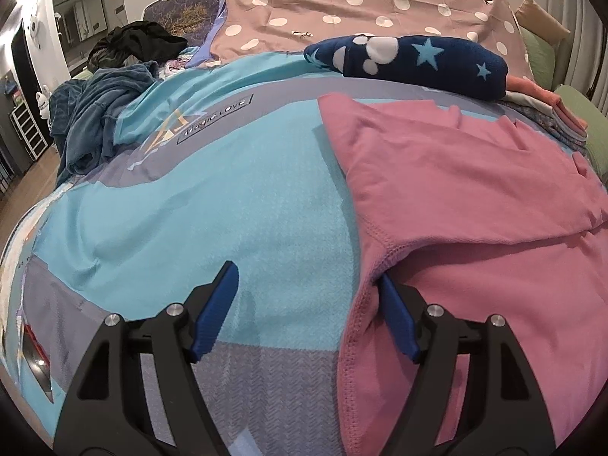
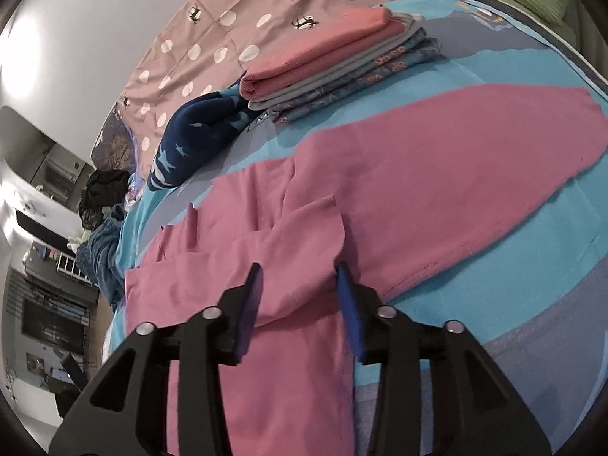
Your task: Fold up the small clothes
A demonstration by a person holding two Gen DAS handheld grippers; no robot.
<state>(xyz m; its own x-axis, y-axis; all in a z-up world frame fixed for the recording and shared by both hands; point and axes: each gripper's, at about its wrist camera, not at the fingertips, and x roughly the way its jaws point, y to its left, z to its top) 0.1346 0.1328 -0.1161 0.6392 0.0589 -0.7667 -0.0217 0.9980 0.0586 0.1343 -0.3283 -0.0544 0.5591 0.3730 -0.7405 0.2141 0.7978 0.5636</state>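
Observation:
A pink garment (image 1: pixel 475 228) lies spread on the blue and grey bedspread (image 1: pixel 212 205), with a folded-over layer on top. My left gripper (image 1: pixel 307 281) is open at the garment's left hem, its right fingertip (image 1: pixel 391 296) tucked under the fold's edge. In the right wrist view the pink garment (image 2: pixel 418 174) stretches away to the right. My right gripper (image 2: pixel 298 277) is open, and a raised fold of the pink cloth sits between its blue pads (image 2: pixel 347 296).
A stack of folded clothes (image 2: pixel 334 57) with a coral piece on top and a navy star-print fleece (image 1: pixel 414 59) lie behind the garment. A heap of dark unfolded clothes (image 1: pixel 102 114) sits at the far left. A spotted pink quilt (image 1: pixel 361 7) covers the back.

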